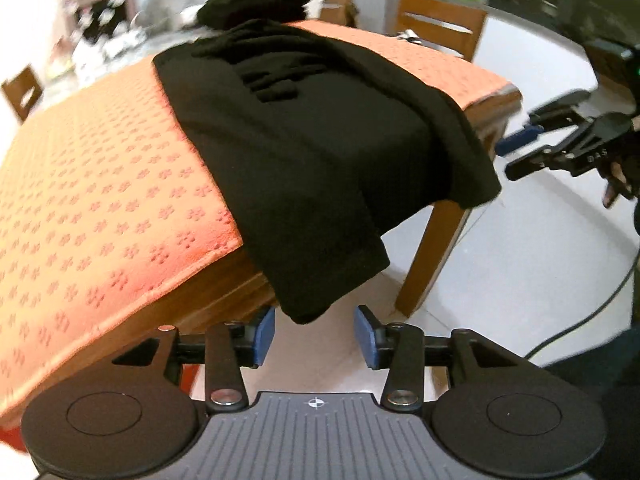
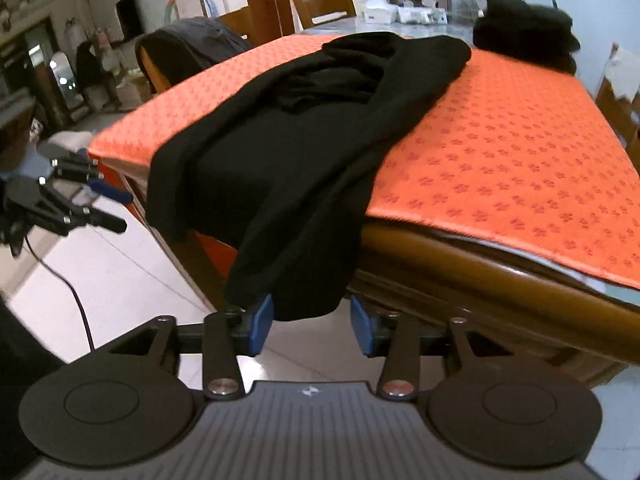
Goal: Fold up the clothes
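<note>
- Black garment [image 1: 304, 152] lies rumpled across the orange-clothed surface [image 1: 100, 184], its ends hanging over the near edge
- Left gripper [image 1: 316, 334]: jaws wide apart, empty, just below a hanging end
- Right gripper [image 2: 312, 324]: jaws wide apart, a hanging end [image 2: 300, 300] between its pads, not clamped
- Folded black pile [image 2: 524, 28] sits at the far side

garment [image 1: 304, 152]: draped over the table's [image 1: 100, 184] near corner, hanging off the edge
folded pile [image 1: 256, 0]: far edge, behind garment
</note>
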`<state>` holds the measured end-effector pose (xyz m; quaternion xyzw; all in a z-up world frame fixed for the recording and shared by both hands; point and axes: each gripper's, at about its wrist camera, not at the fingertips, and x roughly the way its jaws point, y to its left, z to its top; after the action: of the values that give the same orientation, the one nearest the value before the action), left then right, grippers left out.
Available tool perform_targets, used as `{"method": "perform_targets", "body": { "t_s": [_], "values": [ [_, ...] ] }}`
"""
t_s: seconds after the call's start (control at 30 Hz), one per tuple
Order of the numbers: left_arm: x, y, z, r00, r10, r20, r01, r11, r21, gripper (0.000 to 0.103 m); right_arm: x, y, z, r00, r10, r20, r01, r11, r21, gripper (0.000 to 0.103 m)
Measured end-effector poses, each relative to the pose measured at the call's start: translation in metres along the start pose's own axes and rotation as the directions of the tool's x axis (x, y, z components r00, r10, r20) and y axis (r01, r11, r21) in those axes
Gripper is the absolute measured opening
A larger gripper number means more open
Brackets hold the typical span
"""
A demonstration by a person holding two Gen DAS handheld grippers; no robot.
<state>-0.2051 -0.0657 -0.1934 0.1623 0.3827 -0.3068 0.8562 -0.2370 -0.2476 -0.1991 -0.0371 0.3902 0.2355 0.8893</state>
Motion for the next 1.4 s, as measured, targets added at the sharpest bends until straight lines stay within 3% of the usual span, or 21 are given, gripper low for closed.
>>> {"method": "perform_targets", "body": {
  "t_s": [0.13, 0.27, 0.37, 0.47, 0.6, 0.67, 0.7, 0.73, 0.77, 0.87, 0.97, 1.17, 1.33, 1.4],
  "values": [
    [0.013, -0.016, -0.017, 0.995, 0.07, 0.078, -0.074, 0.996, 0.057, 0.047, 0.027, 0.026, -0.025, 0.996, -0.09, 0.026, 0.093, 0.984, -0.15, 0.058],
    [0.028, -0.035, -0.031, 0.969, 0.184, 0.164, -0.188, 0.982, 0.013, 0.048, 0.047, 0.054, -0.05, 0.969, -0.208, 0.136, 0.231, 0.954, -0.189, 0.058],
    [0.038, -0.047, -0.036, 0.938, 0.275, 0.212, -0.275, 0.961, -0.032, 0.048, 0.065, 0.077, -0.063, 0.926, -0.307, 0.221, 0.343, 0.927, -0.15, 0.058],
    [0.045, -0.056, -0.036, 0.895, 0.373, 0.246, -0.362, 0.928, -0.093, 0.048, 0.075, 0.093, -0.067, 0.878, -0.377, 0.296, 0.422, 0.901, -0.103, 0.057],
    [0.053, -0.061, -0.033, 0.855, 0.45, 0.258, -0.435, 0.893, -0.118, 0.055, 0.077, 0.093, -0.064, 0.82, -0.445, 0.36, 0.478, 0.878, -0.004, 0.056],
    [0.053, -0.062, -0.028, 0.848, 0.462, 0.26, -0.446, 0.887, -0.121, 0.054, 0.073, 0.09, -0.061, 0.81, -0.456, 0.37, 0.474, 0.879, 0.045, 0.038],
    [0.051, -0.062, -0.024, 0.849, 0.464, 0.253, -0.447, 0.886, -0.127, 0.053, 0.069, 0.088, -0.059, 0.813, -0.452, 0.367, 0.464, 0.884, 0.061, 0.031],
    [0.049, -0.061, -0.02, 0.852, 0.464, 0.242, -0.444, 0.886, -0.135, 0.038, 0.064, 0.086, -0.057, 0.817, -0.448, 0.362, 0.453, 0.888, 0.077, 0.017],
    [0.044, -0.059, -0.016, 0.859, 0.461, 0.223, -0.436, 0.887, -0.152, 0.018, 0.058, 0.084, -0.056, 0.824, -0.441, 0.356, 0.438, 0.894, 0.094, 0.01],
    [0.027, -0.053, -0.003, 0.886, 0.436, 0.16, -0.406, 0.894, -0.186, 0.009, 0.036, 0.081, -0.048, 0.851, -0.425, 0.308, 0.405, 0.905, 0.13, 0.003],
    [0.003, -0.05, 0.012, 0.906, 0.405, 0.118, -0.376, 0.902, -0.213, 0.008, 0.014, 0.082, -0.039, 0.87, -0.428, 0.246, 0.404, 0.903, 0.144, 0.003],
    [-0.03, -0.045, 0.03, 0.94, 0.334, 0.065, -0.311, 0.922, -0.231, 0.008, -0.021, 0.093, -0.016, 0.87, -0.469, 0.155, 0.453, 0.882, 0.127, 0.003],
    [-0.02, -0.045, 0.009, 0.967, 0.253, 0.038, -0.238, 0.944, -0.231, 0.012, -0.01, 0.099, -0.02, 0.896, -0.432, 0.102, 0.429, 0.902, 0.057, 0.003],
    [-0.018, -0.046, -0.004, 0.978, 0.205, 0.042, -0.189, 0.953, -0.237, 0.018, -0.004, 0.099, -0.029, 0.913, -0.398, 0.088, 0.395, 0.917, 0.046, 0.003]
  ]
}}
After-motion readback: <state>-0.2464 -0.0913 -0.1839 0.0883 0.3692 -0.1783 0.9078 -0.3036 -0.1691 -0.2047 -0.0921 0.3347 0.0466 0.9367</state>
